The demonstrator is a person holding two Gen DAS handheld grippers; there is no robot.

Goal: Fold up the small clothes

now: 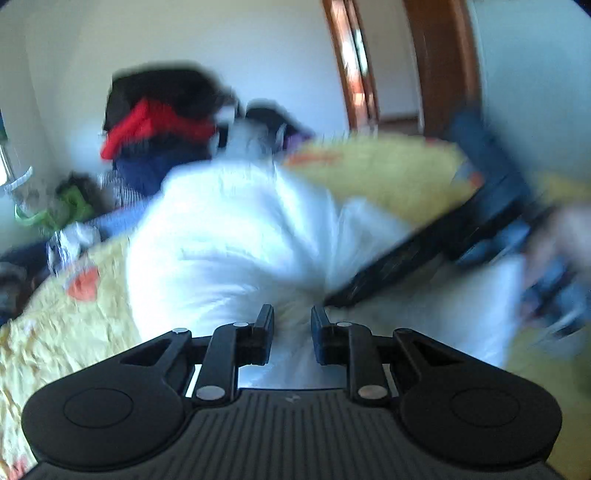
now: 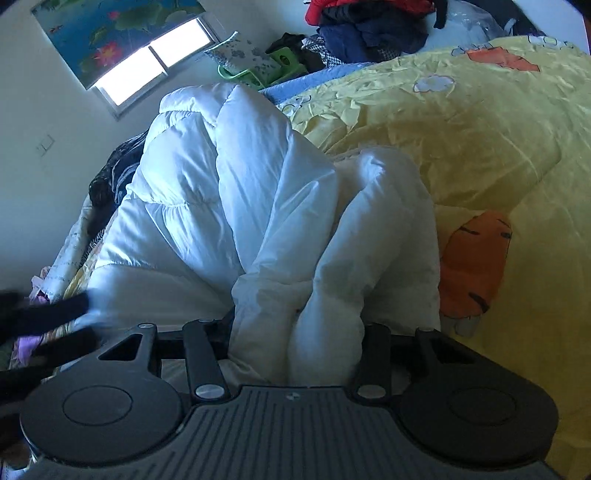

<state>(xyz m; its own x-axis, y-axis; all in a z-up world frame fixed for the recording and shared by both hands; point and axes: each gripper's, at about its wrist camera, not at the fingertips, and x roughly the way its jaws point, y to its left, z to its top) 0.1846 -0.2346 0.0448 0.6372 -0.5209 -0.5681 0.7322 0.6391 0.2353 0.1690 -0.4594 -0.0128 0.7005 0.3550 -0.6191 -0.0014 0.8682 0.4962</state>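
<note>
A white puffy jacket lies bunched on a yellow bedspread. My left gripper sits at the jacket's near edge, its jaws a small gap apart with white fabric bunched between them; the view is blurred by motion. In the right wrist view the jacket is folded into thick rolls, and my right gripper has a thick fold filling the space between its jaws, hiding the fingertips. The right gripper also shows as a dark blur in the left wrist view.
A pile of red, black and navy clothes sits at the far side of the bed, also in the right wrist view. A green plastic item lies beside it. A wooden door frame stands at the back right.
</note>
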